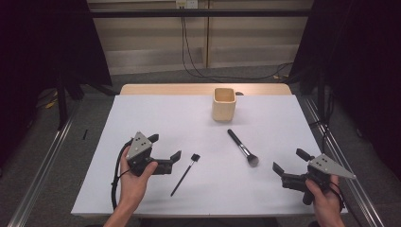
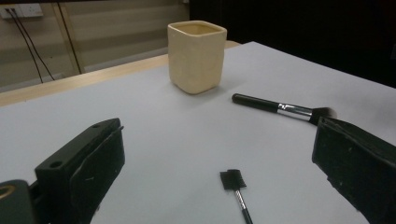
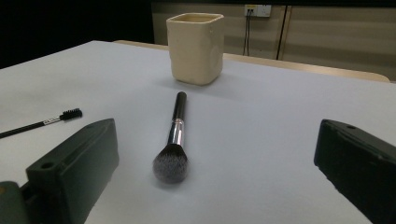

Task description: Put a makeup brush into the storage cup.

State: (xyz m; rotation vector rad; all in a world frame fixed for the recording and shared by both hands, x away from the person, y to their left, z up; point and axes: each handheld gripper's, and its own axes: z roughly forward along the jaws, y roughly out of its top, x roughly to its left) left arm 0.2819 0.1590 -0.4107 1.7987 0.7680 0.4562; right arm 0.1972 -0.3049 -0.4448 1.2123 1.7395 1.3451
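White counter (image 1: 156, 113) is carrying a cream square cup (image 1: 223, 103) standing upright near the far edge; its inside is not visible. Left gripper (image 1: 166, 148), jaws apart, is sitting just beside the spoolie brush (image 1: 185, 174). Right gripper (image 1: 289, 163), jaws apart, is facing the powder brush (image 1: 243, 147), near it.

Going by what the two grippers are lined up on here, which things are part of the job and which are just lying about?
In hand:
- thin black eyebrow brush with small comb head, ahead of the open left gripper
- black-handled fluffy powder brush with silver ferrule, ahead of the open right gripper
- cream square ceramic cup, probably the holder

Lying about:
- black cables on the floor behind the table
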